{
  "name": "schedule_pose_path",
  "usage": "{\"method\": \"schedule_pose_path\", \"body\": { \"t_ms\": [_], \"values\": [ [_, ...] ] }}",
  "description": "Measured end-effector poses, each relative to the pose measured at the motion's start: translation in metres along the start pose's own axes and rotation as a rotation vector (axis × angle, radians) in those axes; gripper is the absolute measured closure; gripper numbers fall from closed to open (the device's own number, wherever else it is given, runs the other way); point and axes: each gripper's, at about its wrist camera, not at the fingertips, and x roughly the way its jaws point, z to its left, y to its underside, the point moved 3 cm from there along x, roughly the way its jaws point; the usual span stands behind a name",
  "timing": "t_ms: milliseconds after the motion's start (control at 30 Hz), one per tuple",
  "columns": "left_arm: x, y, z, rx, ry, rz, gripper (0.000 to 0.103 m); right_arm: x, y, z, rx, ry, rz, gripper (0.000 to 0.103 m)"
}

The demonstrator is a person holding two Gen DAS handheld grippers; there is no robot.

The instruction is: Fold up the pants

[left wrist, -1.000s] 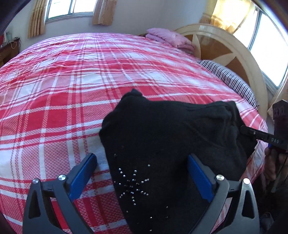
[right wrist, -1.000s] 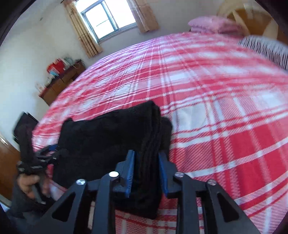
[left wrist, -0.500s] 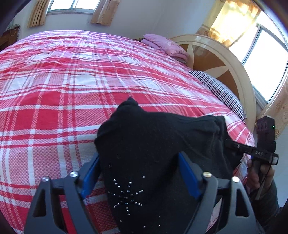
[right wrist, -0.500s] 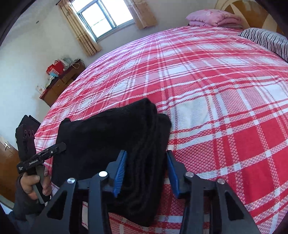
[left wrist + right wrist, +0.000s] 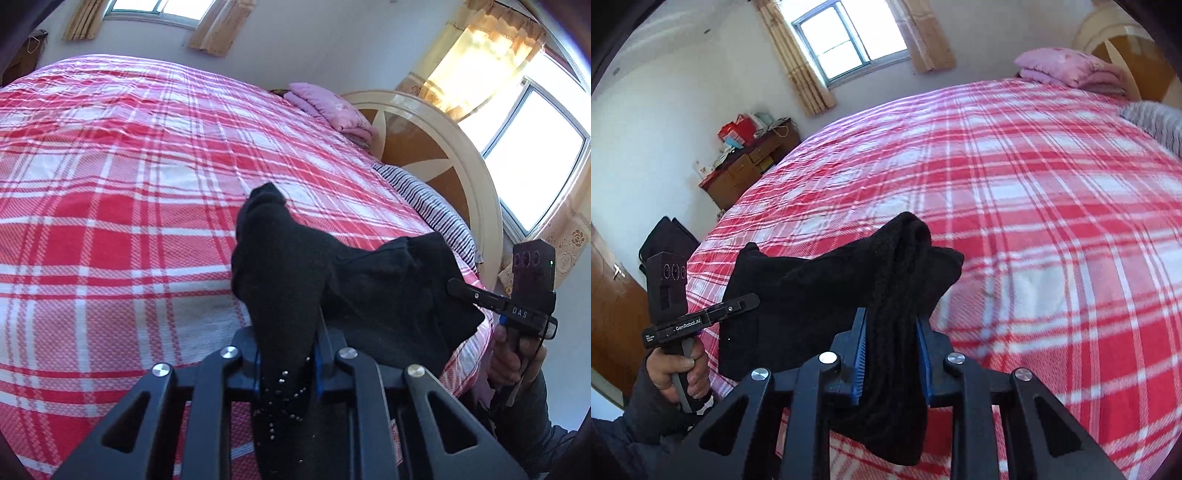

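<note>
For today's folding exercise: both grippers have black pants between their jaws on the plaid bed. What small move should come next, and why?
Probably lift both together: the left gripper and right gripper are closing their jaws on bunched black pants, which sag on the plaid bed.

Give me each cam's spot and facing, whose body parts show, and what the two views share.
Left wrist: sits on the left tongs, closing on the black pants, facing across the plaid bed toward the headboard; right hand shows.
Right wrist: on the right tongs, closing on the pants' other end, facing the window and dresser; left hand shows.
Shared: pants, bed, pink bedding.
</note>
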Motion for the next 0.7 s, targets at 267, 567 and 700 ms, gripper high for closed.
{"method": "schedule_pose_path", "body": {
  "t_ms": [267, 567, 700],
  "values": [
    [-0.052, -0.026, 0.030, 0.002, -0.126, -0.096, 0.083, 0.041, -0.063, 0.065, -0.155, -0.070, 0.001, 0.079],
    [-0.111, -0.039, 0.081, -0.015, -0.366, -0.202, 0.084, 0.112, -0.107, 0.154, -0.273, -0.171, 0.021, 0.079],
    [-0.124, -0.035, 0.102, -0.044, -0.414, -0.217, 0.084, 0.139, -0.118, 0.180, -0.288, -0.199, 0.042, 0.079]
  ]
}}
